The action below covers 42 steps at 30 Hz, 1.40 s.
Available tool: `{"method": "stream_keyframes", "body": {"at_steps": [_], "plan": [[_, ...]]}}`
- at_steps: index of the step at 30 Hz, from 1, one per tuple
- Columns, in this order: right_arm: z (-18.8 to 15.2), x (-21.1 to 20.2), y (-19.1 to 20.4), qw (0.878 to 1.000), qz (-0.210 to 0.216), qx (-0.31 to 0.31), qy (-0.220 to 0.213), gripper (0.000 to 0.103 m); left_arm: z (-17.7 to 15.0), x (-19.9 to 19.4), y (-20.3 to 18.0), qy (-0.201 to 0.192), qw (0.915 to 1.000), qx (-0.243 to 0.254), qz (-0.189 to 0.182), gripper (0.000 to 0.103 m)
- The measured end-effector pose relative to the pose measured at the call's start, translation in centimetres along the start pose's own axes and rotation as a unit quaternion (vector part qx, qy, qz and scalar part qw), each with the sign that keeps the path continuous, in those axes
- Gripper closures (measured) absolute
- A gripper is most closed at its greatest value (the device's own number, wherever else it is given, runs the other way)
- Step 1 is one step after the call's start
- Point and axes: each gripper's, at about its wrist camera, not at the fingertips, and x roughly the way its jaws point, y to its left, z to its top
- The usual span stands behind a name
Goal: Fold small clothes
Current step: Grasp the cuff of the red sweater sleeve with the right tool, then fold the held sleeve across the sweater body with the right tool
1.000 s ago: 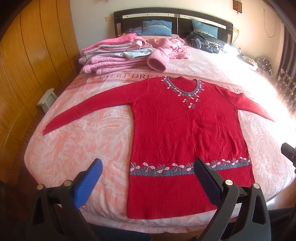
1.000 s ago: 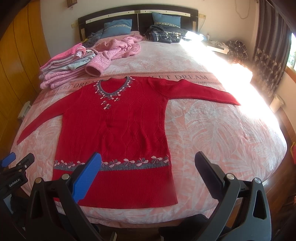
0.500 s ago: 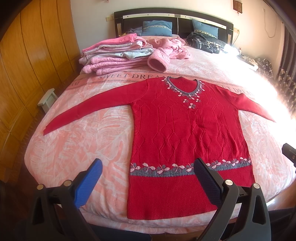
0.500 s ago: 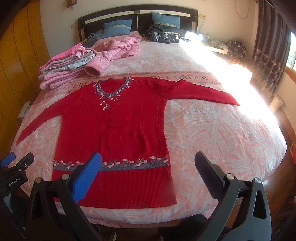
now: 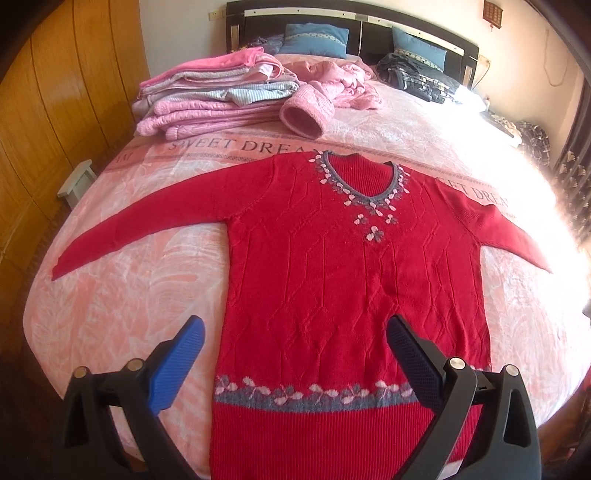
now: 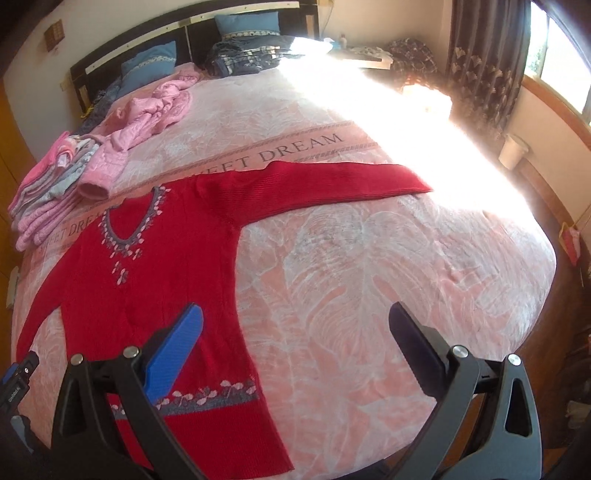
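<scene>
A red knitted sweater (image 5: 332,266) lies flat and face up on the pink bedspread (image 5: 122,295), both sleeves spread out, a grey flowered band near its hem. My left gripper (image 5: 295,343) hangs open above the lower body of the sweater, holding nothing. In the right wrist view the sweater (image 6: 155,280) fills the left half, its right sleeve (image 6: 332,184) stretched toward the sunlit side. My right gripper (image 6: 295,332) is open and empty above the sweater's right side edge and the bare bedspread (image 6: 388,288).
A stack of folded pink and grey clothes (image 5: 207,99) sits at the back left, with a crumpled pink garment (image 5: 332,92) beside it. Dark clothes (image 5: 417,77) and blue pillows (image 5: 314,35) lie by the headboard. Wooden wardrobe doors (image 5: 48,110) stand left; curtains (image 6: 484,62) hang right.
Both grippers have moved forward over the bed. The right gripper has swung to the right, toward the sweater's right sleeve. The sweater has not moved, and both grippers stay open.
</scene>
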Motion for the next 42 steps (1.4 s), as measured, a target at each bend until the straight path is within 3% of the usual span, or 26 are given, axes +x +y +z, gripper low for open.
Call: {"method": "stream_keyframes", "body": {"at_steps": [4, 6, 9, 11, 17, 24, 28, 29, 30, 32, 34, 35, 38, 42], "plan": [[6.5, 6.4, -6.2, 0.997, 0.011, 0.074, 0.016, 0.003, 4.0, 4.8, -1.6, 0.004, 1.0, -0.003, -0.003, 0.004], [8.7, 9.5, -9.4, 0.995, -0.006, 0.092, 0.035, 0.003, 5.2, 7.2, -1.8, -0.008, 0.9998, -0.011, 0.011, 0.004], [11.1, 13.2, -14.5, 0.988, -0.001, 0.15, 0.041, 0.003, 6.4, 10.8, -1.8, 0.009, 0.9995, -0.031, 0.005, 0.004], [11.7, 16.1, -17.4, 0.982, 0.017, 0.181, 0.051, 0.003, 7.0, 12.9, -1.8, 0.02, 0.9992, -0.035, -0.003, 0.004], [13.0, 23.3, -23.8, 0.973, -0.001, 0.211, 0.089, 0.004, 8.5, 16.4, -2.2, 0.014, 0.9996, -0.026, -0.006, 0.004], [13.8, 27.6, -29.3, 0.959, 0.025, 0.271, 0.078, 0.003, 9.2, 19.1, -2.1, 0.022, 0.9989, -0.039, -0.011, 0.004], [14.5, 28.2, -29.8, 0.962, 0.007, 0.266, 0.06, 0.004, 9.5, 19.6, -2.8, 0.006, 0.9997, -0.025, -0.004, 0.004], [14.7, 28.2, -29.9, 0.964, -0.004, 0.262, 0.054, 0.012, 9.5, 19.7, -3.0, 0.003, 0.9998, -0.021, -0.003, 0.004], [14.9, 28.2, -29.9, 0.965, -0.02, 0.258, 0.05, 0.029, 9.6, 19.9, -3.3, 0.004, 0.9998, -0.019, -0.004, 0.004], [15.1, 28.0, -29.8, 0.966, -0.045, 0.252, 0.043, 0.051, 9.5, 20.2, -3.7, 0.008, 0.9998, -0.019, -0.008, 0.004], [15.0, 27.7, -30.3, 0.965, -0.038, 0.256, 0.033, 0.07, 9.3, 20.5, -4.0, 0.011, 0.9998, -0.016, -0.011, 0.004], [15.1, 27.6, -30.5, 0.965, -0.022, 0.26, 0.024, 0.085, 9.3, 20.6, -4.2, 0.012, 0.9998, -0.013, -0.011, 0.004], [15.2, 26.5, -30.5, 0.962, 0.017, 0.273, -0.005, 0.091, 9.1, 20.6, -4.2, 0.01, 0.9999, -0.004, -0.007, 0.004], [16.0, 23.8, -28.9, 0.967, 0.032, 0.249, -0.044, 0.091, 9.5, 20.4, -3.2, 0.01, 0.9997, -0.02, -0.005, 0.004]]}}
